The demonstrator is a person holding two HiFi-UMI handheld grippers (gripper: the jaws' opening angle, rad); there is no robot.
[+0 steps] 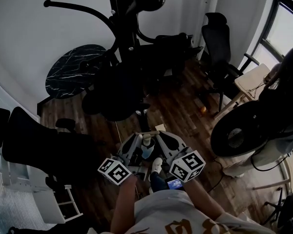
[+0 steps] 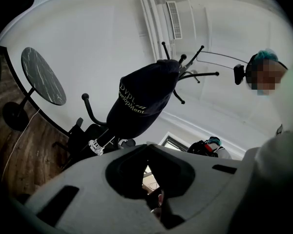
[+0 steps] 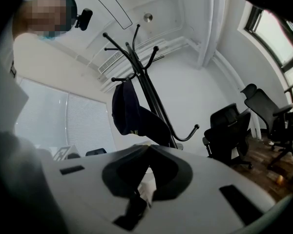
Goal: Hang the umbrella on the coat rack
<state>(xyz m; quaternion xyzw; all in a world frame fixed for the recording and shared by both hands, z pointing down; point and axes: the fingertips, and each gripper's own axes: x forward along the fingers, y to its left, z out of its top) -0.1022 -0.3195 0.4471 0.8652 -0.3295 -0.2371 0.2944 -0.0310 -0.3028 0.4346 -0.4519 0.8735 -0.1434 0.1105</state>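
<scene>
Both grippers sit low, side by side, close to the person's body. Left gripper [image 2: 147, 146]: fingers closed tip to tip, nothing held. Right gripper [image 3: 148, 147]: the same, closed and empty. Beyond them the umbrella [image 2: 144, 99], folded and dark, hangs from one of the upper hooks of the coat rack [image 2: 188, 65], well apart from both grippers. Judgement: the hanging looks done, and what remains is only to confirm it sits securely. Office chairs [image 3: 229, 130] stand behind.

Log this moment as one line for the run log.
umbrella: hanging on coat rack | left gripper: shut, empty | right gripper: shut, empty | both apart from umbrella
</scene>
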